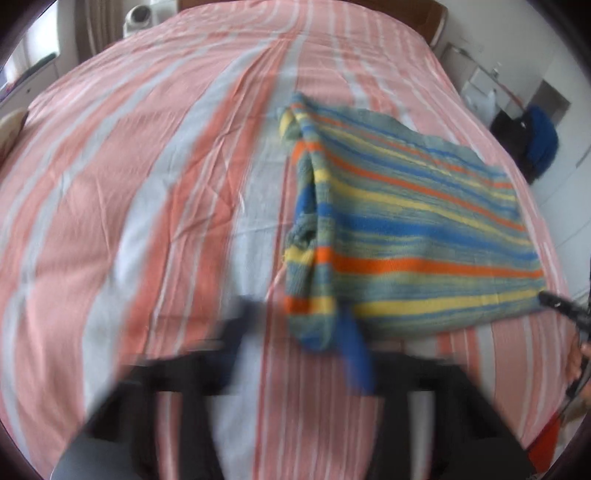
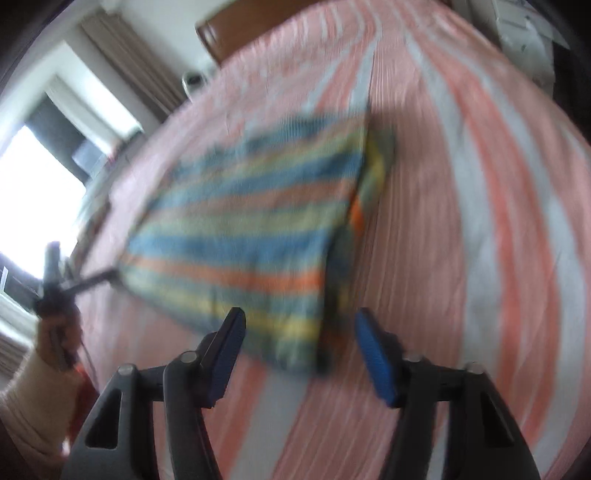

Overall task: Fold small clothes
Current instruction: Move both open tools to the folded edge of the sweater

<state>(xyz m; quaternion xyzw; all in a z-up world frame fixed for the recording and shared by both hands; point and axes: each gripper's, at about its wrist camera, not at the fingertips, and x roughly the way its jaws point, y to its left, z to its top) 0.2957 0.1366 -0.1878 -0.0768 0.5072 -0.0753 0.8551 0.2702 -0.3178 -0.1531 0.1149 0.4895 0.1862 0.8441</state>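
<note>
A small knitted garment with blue, yellow, orange and grey-green stripes lies folded flat on the bed, a bunched edge along its left side. My left gripper is open at its near left corner; its fingers are blurred. In the right wrist view the garment lies ahead of my right gripper, which is open with blue pads either side of the near corner, holding nothing. The right gripper shows at the garment's right corner in the left wrist view. The left gripper shows far left.
The bed has a pink, grey and white striped sheet. A wooden headboard is at the far end. A window and curtains are on one side. Furniture and a blue item stand beside the bed.
</note>
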